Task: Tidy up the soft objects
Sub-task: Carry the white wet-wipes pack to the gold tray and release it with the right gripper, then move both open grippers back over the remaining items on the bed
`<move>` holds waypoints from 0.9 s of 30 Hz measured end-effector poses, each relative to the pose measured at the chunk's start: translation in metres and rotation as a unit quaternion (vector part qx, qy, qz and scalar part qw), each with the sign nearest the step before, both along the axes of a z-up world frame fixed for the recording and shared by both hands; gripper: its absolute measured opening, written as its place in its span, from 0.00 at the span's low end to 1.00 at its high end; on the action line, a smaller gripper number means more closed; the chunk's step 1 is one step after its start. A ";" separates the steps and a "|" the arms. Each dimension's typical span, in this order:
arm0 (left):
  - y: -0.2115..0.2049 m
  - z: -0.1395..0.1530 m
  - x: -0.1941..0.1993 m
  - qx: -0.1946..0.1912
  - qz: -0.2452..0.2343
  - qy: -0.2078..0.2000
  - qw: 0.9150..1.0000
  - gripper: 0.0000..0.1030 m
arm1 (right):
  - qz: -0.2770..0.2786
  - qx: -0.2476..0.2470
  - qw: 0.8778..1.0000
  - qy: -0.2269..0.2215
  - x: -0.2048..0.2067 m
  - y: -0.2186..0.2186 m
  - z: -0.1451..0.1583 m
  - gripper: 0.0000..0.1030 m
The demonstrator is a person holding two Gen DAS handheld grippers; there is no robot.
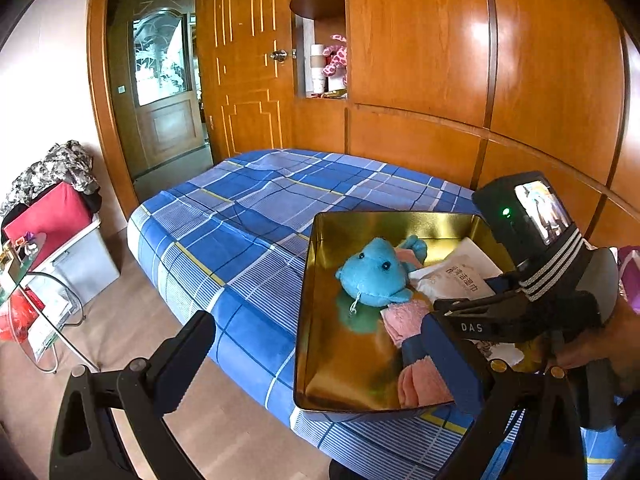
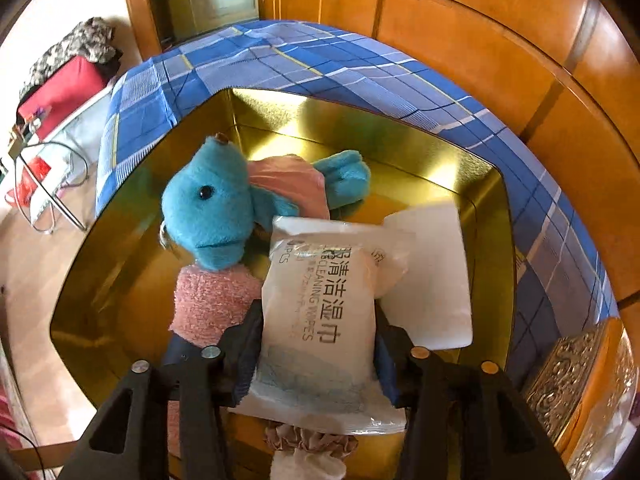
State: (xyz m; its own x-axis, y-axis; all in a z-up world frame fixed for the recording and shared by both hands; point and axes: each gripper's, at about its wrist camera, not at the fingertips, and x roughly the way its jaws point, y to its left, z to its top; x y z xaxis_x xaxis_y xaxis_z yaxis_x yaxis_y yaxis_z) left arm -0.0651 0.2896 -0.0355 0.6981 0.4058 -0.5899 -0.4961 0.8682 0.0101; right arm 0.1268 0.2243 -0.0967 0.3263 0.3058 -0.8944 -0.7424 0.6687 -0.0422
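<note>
An open gold tin box (image 1: 340, 360) (image 2: 120, 280) lies on the blue plaid bed (image 1: 240, 220). Inside are a blue plush toy (image 1: 374, 276) (image 2: 212, 216), a pink fluffy cloth (image 1: 404, 318) (image 2: 212, 300) and a white wipes pack (image 1: 456, 276) (image 2: 320, 312). My right gripper (image 2: 316, 344) (image 1: 444, 308) points down into the box with the pack lying between its fingers; the pack looks flat and unsqueezed. A second white packet (image 2: 432, 272) lies beside it. My left gripper (image 1: 316, 328) stands wide open at the box's near corner, holding nothing.
A wooden wardrobe wall (image 1: 440, 60) runs behind the bed, with a pink plush (image 1: 336, 60) on its shelf. A storage bin with clothes (image 1: 60, 216) and a glass side table (image 1: 36, 292) stand at the left. An ornate tin lid (image 2: 580, 380) sits right of the box.
</note>
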 end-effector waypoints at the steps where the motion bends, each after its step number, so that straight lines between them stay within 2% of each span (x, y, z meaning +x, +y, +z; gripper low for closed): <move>1: 0.000 0.000 0.000 0.000 -0.001 0.000 1.000 1.00 | -0.004 0.006 1.000 -0.003 0.000 -0.002 0.003 0.57; 4: -0.002 -0.001 0.001 -0.006 -0.004 0.002 1.000 1.00 | -0.016 0.026 0.999 -0.009 -0.002 -0.008 0.013 0.62; 13: -0.009 -0.001 -0.001 -0.010 -0.014 0.001 1.000 1.00 | -0.044 0.064 0.995 -0.065 -0.015 -0.032 0.050 0.62; 27: -0.034 0.000 0.000 0.002 -0.051 0.005 0.999 1.00 | -0.098 0.115 0.977 -0.148 -0.045 -0.112 0.101 0.62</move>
